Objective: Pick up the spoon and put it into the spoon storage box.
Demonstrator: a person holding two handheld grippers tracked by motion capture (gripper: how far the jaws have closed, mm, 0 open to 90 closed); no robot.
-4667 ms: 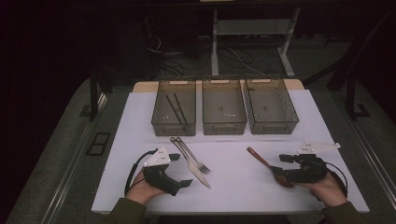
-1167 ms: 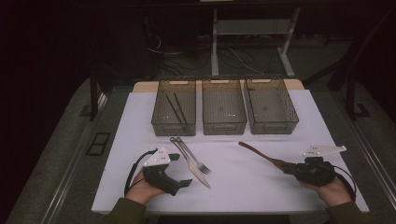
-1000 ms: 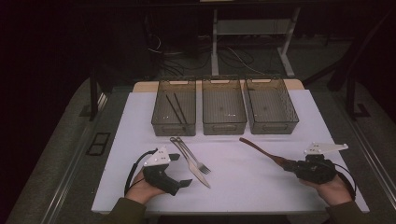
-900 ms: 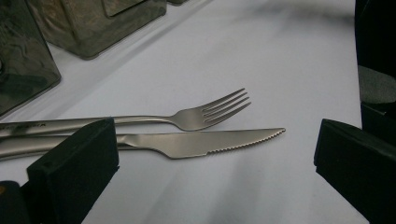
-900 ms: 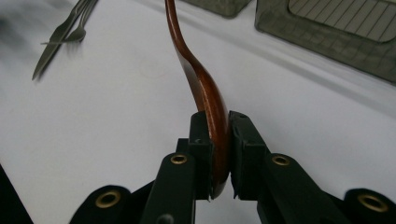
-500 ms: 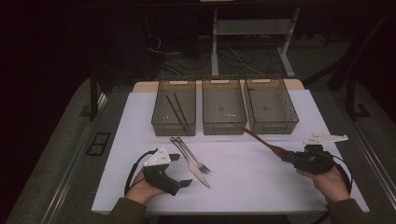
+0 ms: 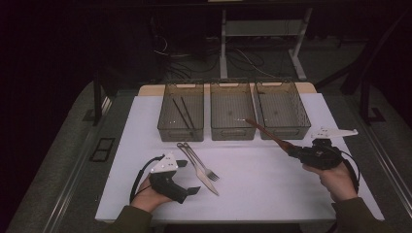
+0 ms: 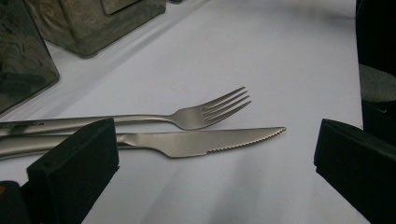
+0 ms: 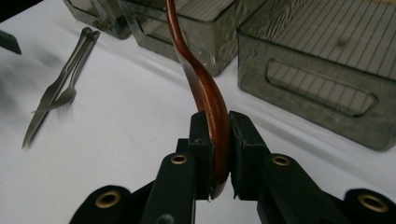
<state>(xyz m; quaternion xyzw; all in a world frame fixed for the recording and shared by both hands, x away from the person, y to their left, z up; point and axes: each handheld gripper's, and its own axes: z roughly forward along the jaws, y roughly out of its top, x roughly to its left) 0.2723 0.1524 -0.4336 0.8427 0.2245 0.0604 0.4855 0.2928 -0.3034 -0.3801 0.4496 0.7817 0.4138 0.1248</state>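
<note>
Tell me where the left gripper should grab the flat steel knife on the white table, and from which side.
Grip the steel knife by its handle end, nearer the bins, coming straight down with jaws across its width. It lies flat, and the steel fork touches it along the handle, so the fork probably needs nudging aside first. The left gripper is open beside it.

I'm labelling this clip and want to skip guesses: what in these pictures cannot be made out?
- Wooden utensil: right gripper view, its far end is cut off by the top edge; in the high view it is too small to tell its shape.
- Knife and fork handles: left gripper view, hidden behind the left hand-held gripper and cut by the left edge.
- Dark sticks in the left bin: high view, too small to identify.
</note>
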